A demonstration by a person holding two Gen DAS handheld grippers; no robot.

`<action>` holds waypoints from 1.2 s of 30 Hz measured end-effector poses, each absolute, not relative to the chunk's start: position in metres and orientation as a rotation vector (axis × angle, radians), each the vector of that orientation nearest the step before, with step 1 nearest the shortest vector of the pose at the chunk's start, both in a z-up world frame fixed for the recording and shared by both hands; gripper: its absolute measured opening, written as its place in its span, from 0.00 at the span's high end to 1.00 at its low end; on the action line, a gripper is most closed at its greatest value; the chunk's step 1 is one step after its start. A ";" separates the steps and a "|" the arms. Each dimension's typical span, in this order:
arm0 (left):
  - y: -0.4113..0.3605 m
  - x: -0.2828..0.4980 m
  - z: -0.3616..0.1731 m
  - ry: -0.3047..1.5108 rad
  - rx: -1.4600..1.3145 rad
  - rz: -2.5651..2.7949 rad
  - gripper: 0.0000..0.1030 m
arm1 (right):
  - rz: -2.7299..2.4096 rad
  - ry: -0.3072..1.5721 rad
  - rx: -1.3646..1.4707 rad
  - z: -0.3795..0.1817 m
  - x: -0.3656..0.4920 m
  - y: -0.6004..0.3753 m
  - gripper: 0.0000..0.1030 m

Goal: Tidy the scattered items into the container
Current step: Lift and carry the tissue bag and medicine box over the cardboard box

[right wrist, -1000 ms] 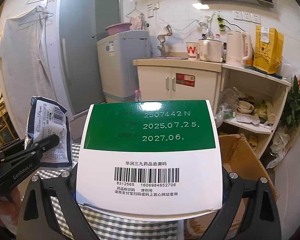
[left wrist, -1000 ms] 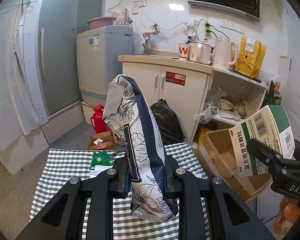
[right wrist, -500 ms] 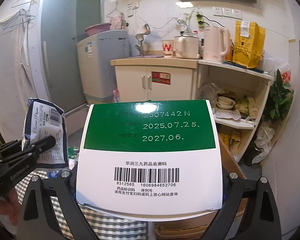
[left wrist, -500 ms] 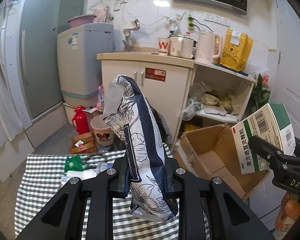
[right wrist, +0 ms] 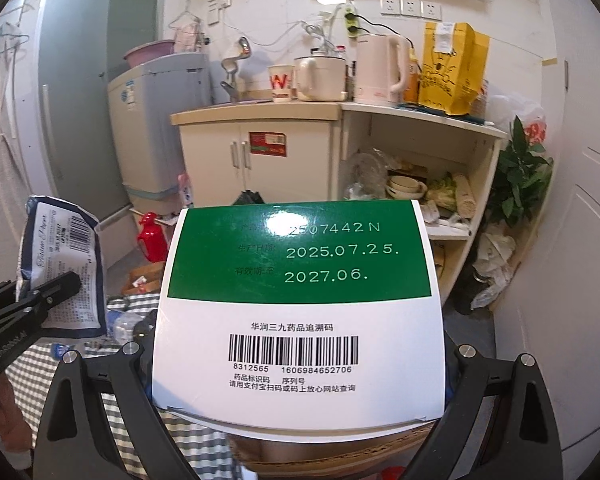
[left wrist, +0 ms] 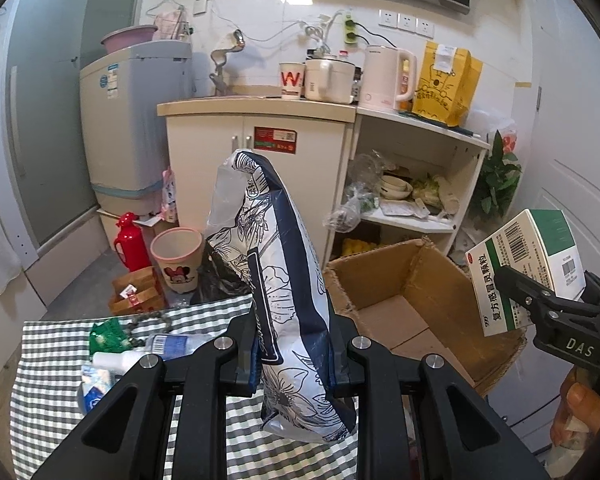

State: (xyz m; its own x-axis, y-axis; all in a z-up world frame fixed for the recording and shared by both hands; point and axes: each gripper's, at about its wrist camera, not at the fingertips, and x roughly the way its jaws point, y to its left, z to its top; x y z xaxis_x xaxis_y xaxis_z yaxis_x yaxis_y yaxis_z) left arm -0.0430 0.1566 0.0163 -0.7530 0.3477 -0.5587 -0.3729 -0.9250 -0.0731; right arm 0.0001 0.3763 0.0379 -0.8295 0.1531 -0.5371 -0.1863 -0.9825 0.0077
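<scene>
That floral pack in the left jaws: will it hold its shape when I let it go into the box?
Probably not rigidly. The pack is soft film, pinched narrow where the jaws squeeze it, so it likely flops. It stands tall in the grip without sagging, suggesting it is light. Dropped into the box, it should slump flat rather than roll.

Glossy plastic tissue pack (left wrist: 288, 280), shiny card medicine box (right wrist: 300, 304) (glare spot), rough corrugated cardboard box (left wrist: 400, 300), woven checked cloth (left wrist: 52, 344).

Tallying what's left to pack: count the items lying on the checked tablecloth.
4 visible: green foil packet, clear plastic bottle, white bottle, blue-white pack, all at the cloth's left. Others may hide behind the tongs.
</scene>
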 end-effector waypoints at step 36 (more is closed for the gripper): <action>0.308 -0.095 -0.034 0.155 -0.922 2.295 0.78 | 2.622 0.069 -1.263 -0.065 -0.045 0.449 0.08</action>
